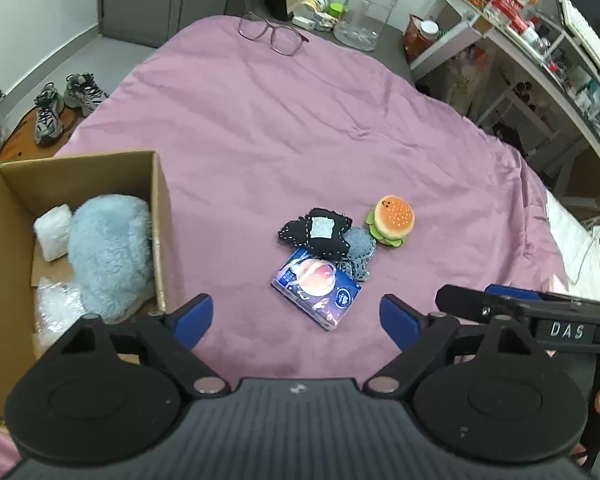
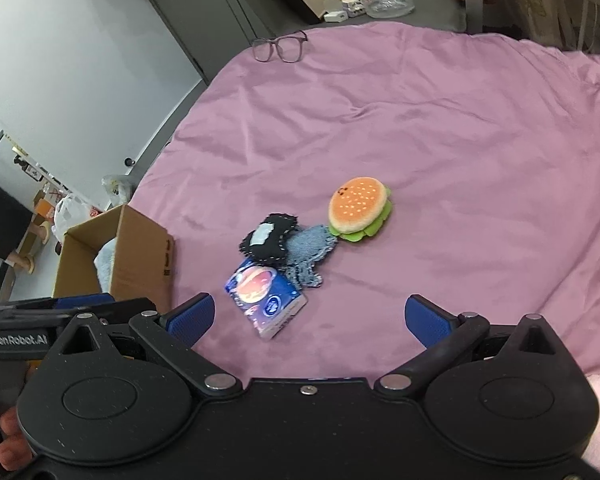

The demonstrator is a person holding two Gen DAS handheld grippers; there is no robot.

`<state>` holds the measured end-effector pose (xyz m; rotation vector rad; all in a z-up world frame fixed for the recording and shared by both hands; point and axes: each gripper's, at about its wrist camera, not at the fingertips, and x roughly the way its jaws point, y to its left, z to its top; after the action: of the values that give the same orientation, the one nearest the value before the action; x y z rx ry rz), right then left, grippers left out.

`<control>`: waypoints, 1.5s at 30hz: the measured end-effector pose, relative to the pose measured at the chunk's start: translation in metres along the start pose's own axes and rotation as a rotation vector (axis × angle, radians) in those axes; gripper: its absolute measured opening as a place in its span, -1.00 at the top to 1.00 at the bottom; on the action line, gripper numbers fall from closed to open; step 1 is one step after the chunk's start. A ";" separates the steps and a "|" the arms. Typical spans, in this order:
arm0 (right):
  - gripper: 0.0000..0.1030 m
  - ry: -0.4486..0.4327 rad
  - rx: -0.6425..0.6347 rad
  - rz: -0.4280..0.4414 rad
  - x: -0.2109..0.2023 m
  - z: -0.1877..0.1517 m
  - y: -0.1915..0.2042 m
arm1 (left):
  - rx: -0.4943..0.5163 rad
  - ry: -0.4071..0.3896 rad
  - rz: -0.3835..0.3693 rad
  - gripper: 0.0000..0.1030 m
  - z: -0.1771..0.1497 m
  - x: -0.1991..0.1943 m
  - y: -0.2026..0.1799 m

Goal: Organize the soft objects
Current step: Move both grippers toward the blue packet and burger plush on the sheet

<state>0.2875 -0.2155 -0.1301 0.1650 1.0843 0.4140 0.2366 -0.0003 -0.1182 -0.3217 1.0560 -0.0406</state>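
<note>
Pink, wrinkled bedsheet (image 1: pixel 300 128) is spreading across the bed beneath both of my tools. At its left edge an open brown cardboard box (image 1: pixel 156 216) is sitting, and inside it a fluffy pale-blue plush cushion (image 1: pixel 108 252) is lying beside a small white soft pack (image 1: pixel 54 232) and some crinkled clear plastic wrap (image 1: pixel 56 304).

Near the middle of the sheet a small heap is lying: a blue flat packet printed with a planet (image 1: pixel 318 286), its upper edge touching a black stitched fabric pouch with a white patch (image 1: pixel 318 232), which is overlapping a grey knitted soft piece (image 1: pixel 358 254). Just right of them an orange plush hamburger with green felt lettuce (image 1: pixel 390 220) is resting on the sheet, touching the grey piece.

I am holding my left tool (image 1: pixel 296 314) just short of the packet, its blue pads spread wide apart and gripping nothing. My right tool (image 2: pixel 308 316) is hovering beside it, likewise gaping wide and empty.

Purple-framed glasses (image 1: pixel 272 34) are lying at the far edge of the bed.
</note>
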 end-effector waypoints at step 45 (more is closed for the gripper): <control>0.02 0.076 0.028 -0.039 0.114 0.065 -0.047 | 0.149 0.228 0.077 -0.22 0.005 0.139 -0.045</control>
<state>0.4020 -0.2071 -0.2092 0.1537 1.1669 0.3727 0.3156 -0.0675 -0.2217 -0.1435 1.2830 -0.0882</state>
